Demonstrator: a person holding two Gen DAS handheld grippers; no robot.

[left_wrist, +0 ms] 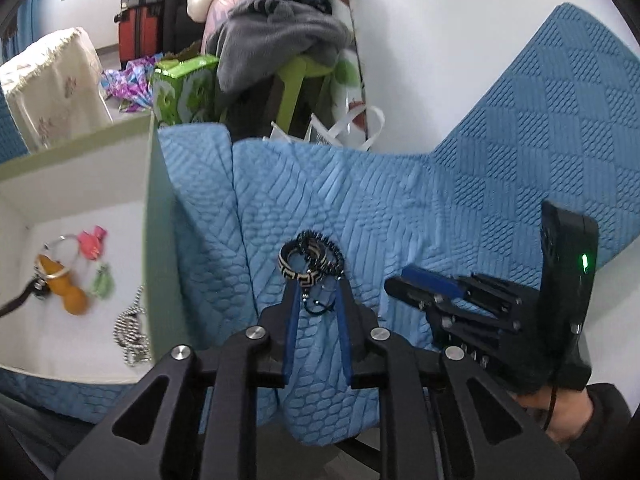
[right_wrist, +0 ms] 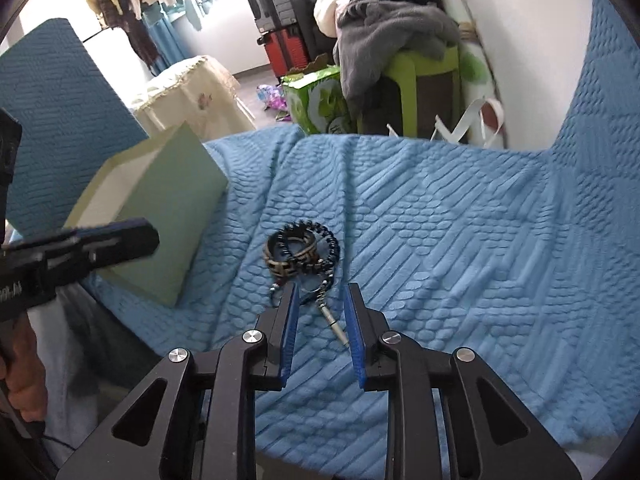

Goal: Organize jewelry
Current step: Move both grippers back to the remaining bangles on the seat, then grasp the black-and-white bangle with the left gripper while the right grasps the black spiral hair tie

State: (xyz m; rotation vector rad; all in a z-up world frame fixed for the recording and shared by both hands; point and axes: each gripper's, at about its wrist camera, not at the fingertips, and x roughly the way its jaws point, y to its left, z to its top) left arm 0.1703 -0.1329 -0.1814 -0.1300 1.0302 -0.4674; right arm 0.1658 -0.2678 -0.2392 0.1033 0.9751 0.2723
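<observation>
A pile of dark bracelets point(left_wrist: 310, 260) lies on the blue quilted cover point(left_wrist: 440, 200); it also shows in the right wrist view point(right_wrist: 302, 250), with a cord and a small metal pendant point(right_wrist: 334, 324) trailing toward me. My left gripper point(left_wrist: 317, 286) is open just in front of the pile, its tips at the pile's near edge. My right gripper point(right_wrist: 320, 288) is open, its tips either side of the cord. A pale green box point(left_wrist: 152, 208) to the left holds a beaded chain point(left_wrist: 130, 328), an orange gourd charm point(left_wrist: 66, 288) and small pink and green pieces.
The right gripper's body point(left_wrist: 480, 304) sits close to the right of the left one. The green box point(right_wrist: 160, 208) stands left of the pile. Behind the cover are a green stool with clothes point(right_wrist: 400, 40), a green carton point(right_wrist: 316, 96) and suitcases point(right_wrist: 280, 20).
</observation>
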